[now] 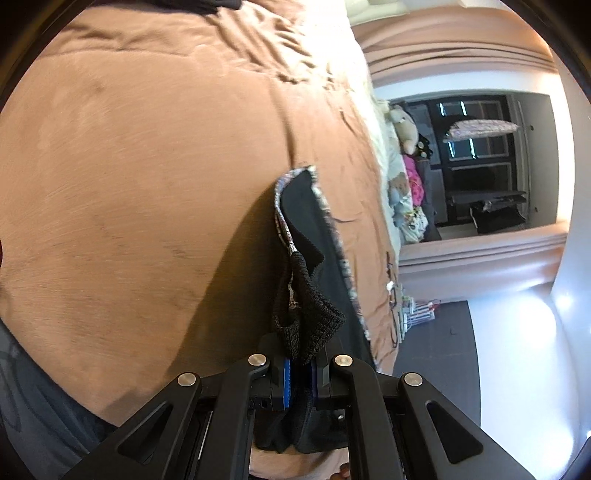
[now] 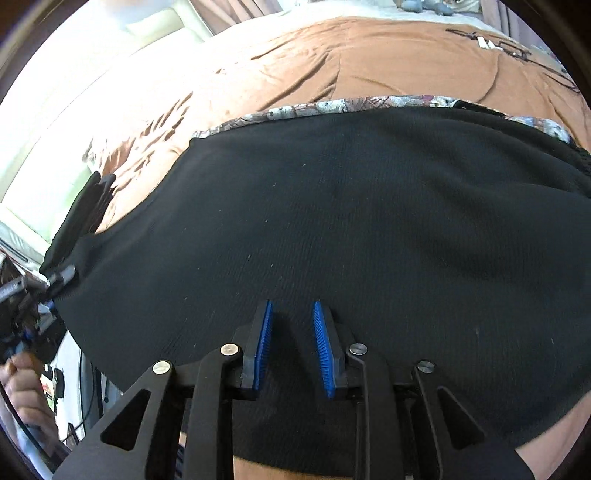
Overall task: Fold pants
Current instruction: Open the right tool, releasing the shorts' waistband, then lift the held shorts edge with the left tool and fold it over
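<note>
Black knit pants [image 2: 369,221] with a patterned lining edge [image 2: 332,105] lie spread across the brown bed cover [image 2: 369,55]. My right gripper [image 2: 291,306] hovers over the near part of the fabric, open, with nothing between its blue pads [image 2: 263,339]. My left gripper [image 1: 300,363] is shut on a bunched ribbed end of the pants [image 1: 317,229], which run away from it on edge, lifted off the bed cover [image 1: 147,184]. The right wrist view also shows the left gripper [image 2: 59,277] at the far left, pinching that raised end.
Wire hangers [image 2: 509,48] lie on the far right of the bed. Stuffed toys and clothes [image 1: 406,129] are piled beyond the bed's edge, near a dark window [image 1: 480,147]. A person's hand [image 2: 18,384] shows at the lower left. A pale headboard [image 2: 147,29] is behind.
</note>
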